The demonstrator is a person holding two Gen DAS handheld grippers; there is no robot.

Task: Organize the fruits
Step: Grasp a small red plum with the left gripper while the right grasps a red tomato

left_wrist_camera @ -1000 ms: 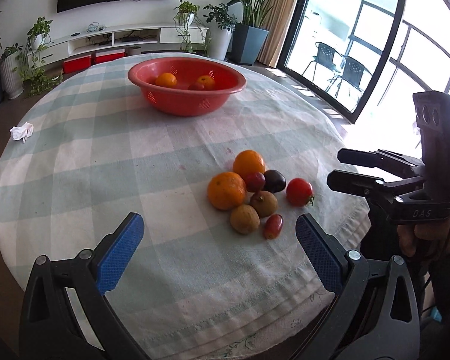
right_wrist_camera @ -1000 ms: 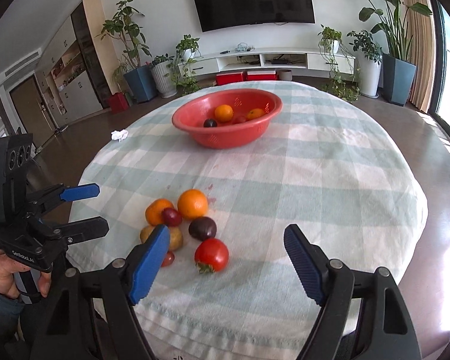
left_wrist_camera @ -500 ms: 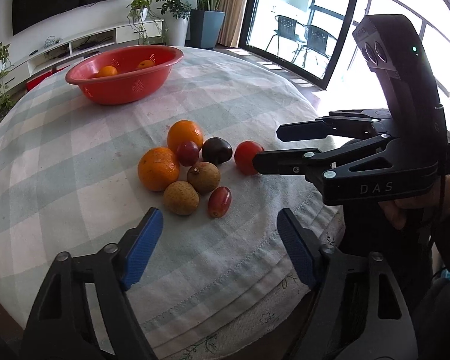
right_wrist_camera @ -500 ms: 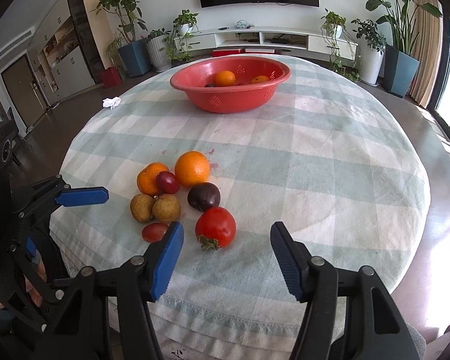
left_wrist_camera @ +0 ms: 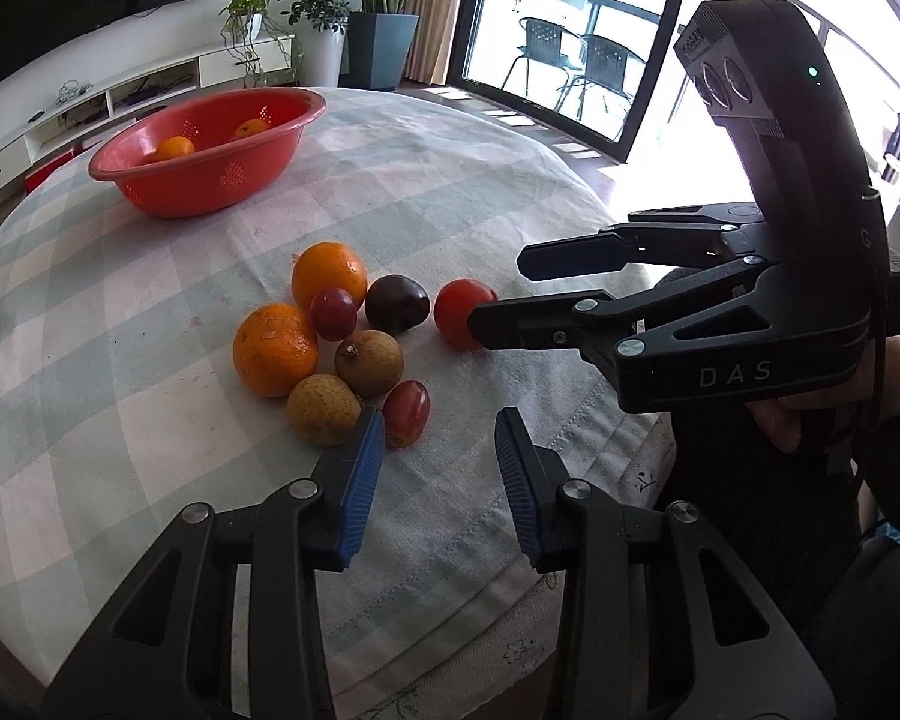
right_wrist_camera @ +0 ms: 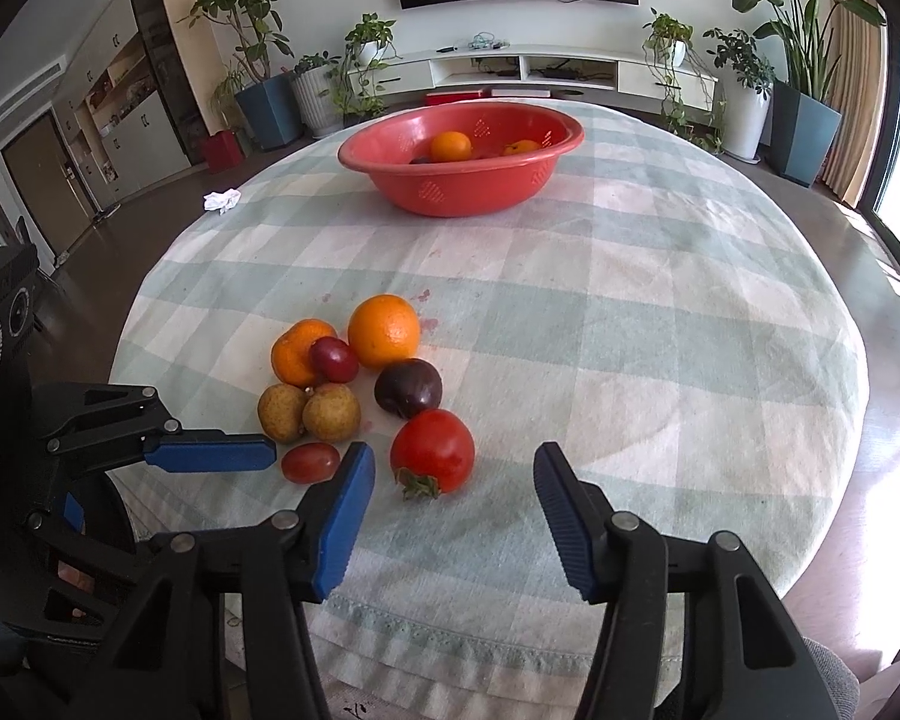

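My left gripper (left_wrist_camera: 438, 438) has just been narrowing its jaws, nothing between them; the red grape (left_wrist_camera: 407, 412) lies just ahead-left, long axis running away from me. My right gripper (right_wrist_camera: 450, 474), jaws released, frames the tomato (right_wrist_camera: 432, 450) on the worktop (right_wrist_camera: 660, 330).

body: black frames, silver screws | fingers (left_wrist_camera: 360, 480): ribbed blue pads | marking: white "das" | dark sleeve (left_wrist_camera: 894, 468)

Left gripper (left_wrist_camera: 439, 450) closing in, nothing between its pads, hovering just beside the red grape (left_wrist_camera: 407, 412); tomato (left_wrist_camera: 462, 313) near the right gripper (left_wrist_camera: 498, 291).
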